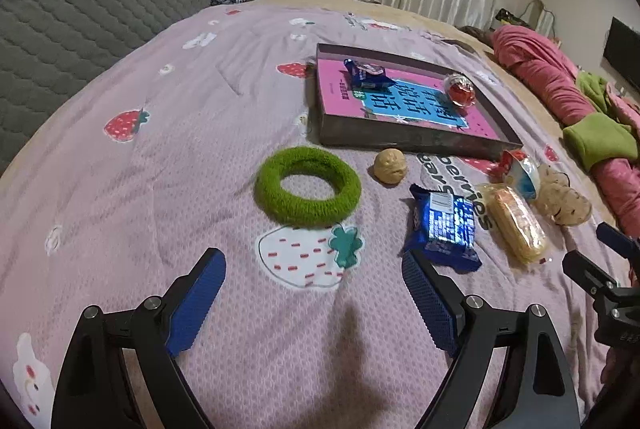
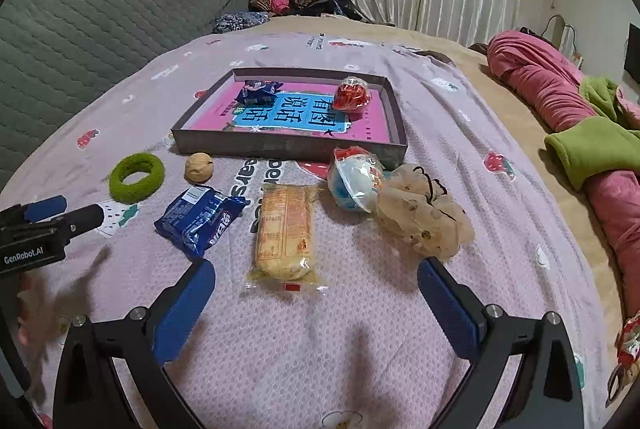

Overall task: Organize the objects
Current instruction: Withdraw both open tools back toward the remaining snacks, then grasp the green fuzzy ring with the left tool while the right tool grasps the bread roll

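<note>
Shallow tray (image 2: 288,145) on the bed quilt (image 2: 320,329), toward its far edge, held a blue packet (image 2: 258,91) and a red ball (image 2: 351,94). Before the tray's near wall lay a green ring (image 2: 137,178), walnut (image 2: 198,167), blue wrapper (image 2: 200,219), cake pack (image 2: 285,233), capsule (image 2: 354,183) and scrunchie (image 2: 424,215). Left tool (image 1: 314,269) and right tool (image 2: 316,279) stood apart, empty.

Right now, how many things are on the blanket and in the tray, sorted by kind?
Blue snack packets: 2 (tray, blanket)
Wrapped balls: 2 (red, blue-white)
Hair ties: 2 (green, beige)
Yellow cake packet: 1
Walnut: 1
Total: 8
</note>
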Demonstrator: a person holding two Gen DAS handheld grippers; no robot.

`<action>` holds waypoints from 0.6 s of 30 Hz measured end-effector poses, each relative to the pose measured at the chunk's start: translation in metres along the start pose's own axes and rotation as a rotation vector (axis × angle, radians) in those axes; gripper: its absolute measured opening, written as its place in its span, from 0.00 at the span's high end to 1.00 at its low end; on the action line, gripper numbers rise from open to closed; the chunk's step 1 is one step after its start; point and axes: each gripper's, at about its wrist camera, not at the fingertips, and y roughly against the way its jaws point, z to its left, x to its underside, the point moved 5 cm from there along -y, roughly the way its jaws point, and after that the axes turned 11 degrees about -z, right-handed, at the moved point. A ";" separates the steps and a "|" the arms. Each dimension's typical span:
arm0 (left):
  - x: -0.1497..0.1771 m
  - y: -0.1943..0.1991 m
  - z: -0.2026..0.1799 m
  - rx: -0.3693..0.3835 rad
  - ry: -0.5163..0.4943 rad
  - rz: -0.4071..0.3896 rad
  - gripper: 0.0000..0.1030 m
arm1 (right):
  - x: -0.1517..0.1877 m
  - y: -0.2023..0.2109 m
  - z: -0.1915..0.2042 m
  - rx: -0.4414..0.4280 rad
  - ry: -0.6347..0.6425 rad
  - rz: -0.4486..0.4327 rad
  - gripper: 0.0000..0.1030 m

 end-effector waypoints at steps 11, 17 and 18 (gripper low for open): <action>-0.014 -0.025 0.011 -0.009 0.011 0.000 0.12 | 0.004 -0.024 -0.001 -0.008 -0.019 0.032 0.01; -0.019 -0.038 0.016 -0.021 0.026 -0.004 0.12 | 0.005 -0.030 0.000 -0.014 -0.027 0.036 0.01; -0.023 -0.040 0.017 -0.024 0.028 -0.009 0.12 | 0.005 -0.031 0.000 -0.013 -0.028 0.034 0.01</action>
